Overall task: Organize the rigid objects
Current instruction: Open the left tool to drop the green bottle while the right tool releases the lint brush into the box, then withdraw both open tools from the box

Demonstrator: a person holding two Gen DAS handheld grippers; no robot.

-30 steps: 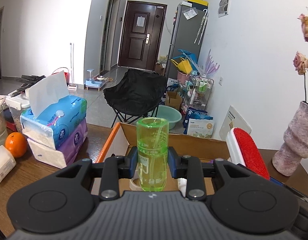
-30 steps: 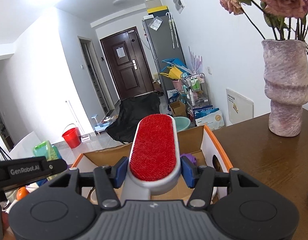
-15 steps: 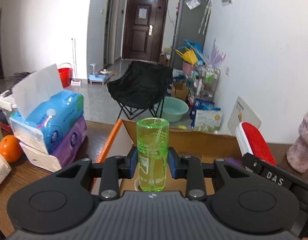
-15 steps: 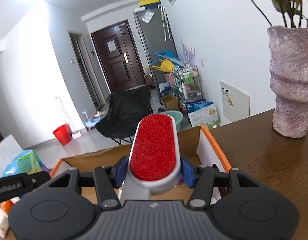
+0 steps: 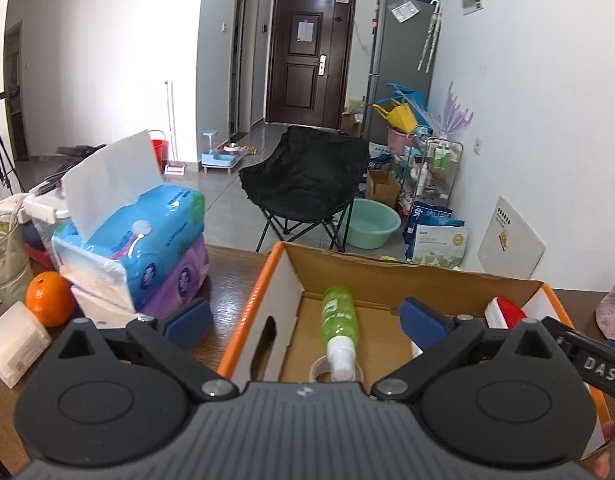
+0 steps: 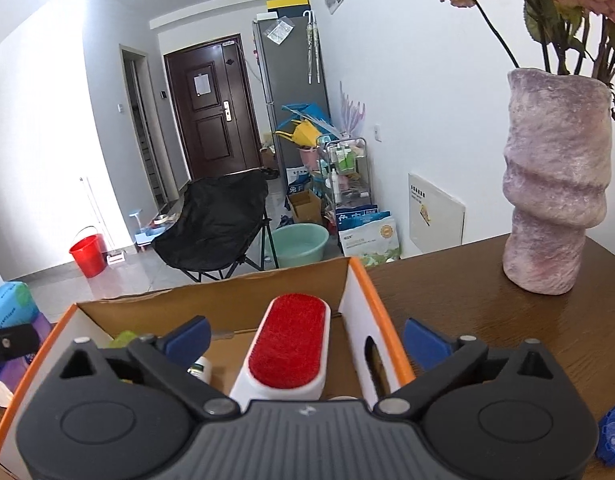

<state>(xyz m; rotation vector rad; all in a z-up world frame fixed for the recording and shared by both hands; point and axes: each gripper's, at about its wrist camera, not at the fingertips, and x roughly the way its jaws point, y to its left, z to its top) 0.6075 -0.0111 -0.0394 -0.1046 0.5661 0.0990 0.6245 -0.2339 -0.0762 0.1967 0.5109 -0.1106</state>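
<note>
An orange-rimmed cardboard box (image 5: 263,280) stands on the brown table. A green bottle (image 5: 339,316) lies inside it, white cap toward me, over a tape roll (image 5: 319,370). My left gripper (image 5: 305,320) is open above the box, its jaws wide on either side of the bottle. A red lint brush (image 6: 289,344) with a white body rests in the box (image 6: 359,276); it also shows in the left wrist view (image 5: 505,312). My right gripper (image 6: 305,338) is open around the brush without touching it.
Stacked tissue packs (image 5: 135,248), an orange (image 5: 47,298) and a small white box (image 5: 11,344) sit left of the cardboard box. A pink vase with flowers (image 6: 555,184) stands at the right. A blue object (image 6: 613,440) lies at the right table edge.
Both grippers opened. The green bottle dropped from upright in the left gripper to lying in the box. The lint brush left the right gripper and rests in the box.
</note>
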